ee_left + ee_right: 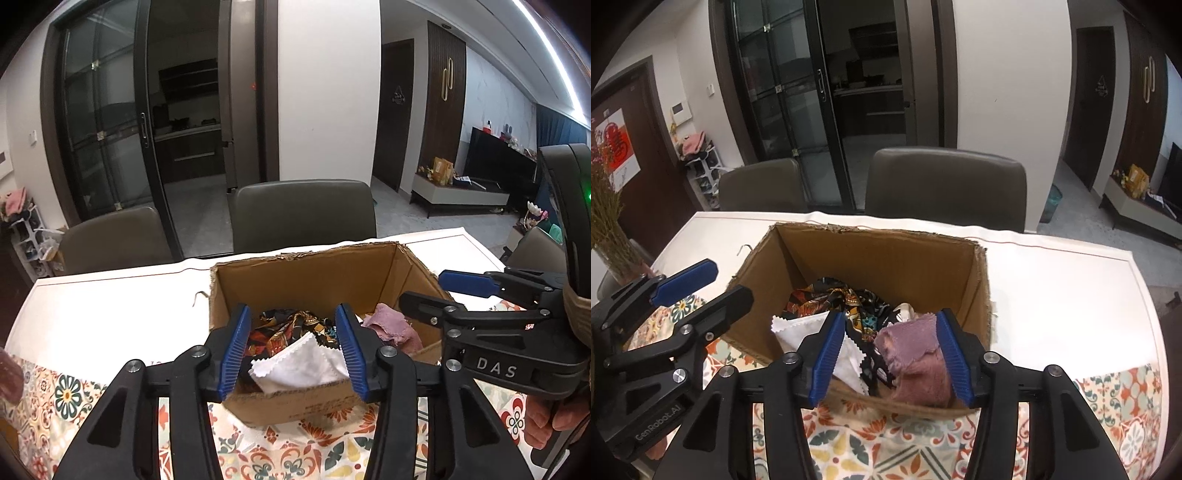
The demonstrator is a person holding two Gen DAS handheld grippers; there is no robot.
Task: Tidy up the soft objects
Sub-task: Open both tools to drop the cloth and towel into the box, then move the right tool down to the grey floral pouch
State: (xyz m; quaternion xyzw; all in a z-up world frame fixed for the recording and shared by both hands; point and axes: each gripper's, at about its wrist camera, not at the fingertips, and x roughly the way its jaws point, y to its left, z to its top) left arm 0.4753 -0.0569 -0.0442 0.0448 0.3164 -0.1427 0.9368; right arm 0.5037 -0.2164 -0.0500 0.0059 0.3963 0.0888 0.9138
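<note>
Ribbed blue gripper pads over zigzag-edged white cloth in corrugated cardboard box

White counter with thin red border line; patterned floral tile-print mat on near side; open brown cardboard box sits on mat's far edge.

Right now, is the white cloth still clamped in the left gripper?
No. The left gripper stands open, and the white cloth lies loose in the cardboard box, apart from both pads.

Rough corrugated cardboard box; fuzzy mauve cloth; glossy patterned scarf; smooth white cloth.
</note>
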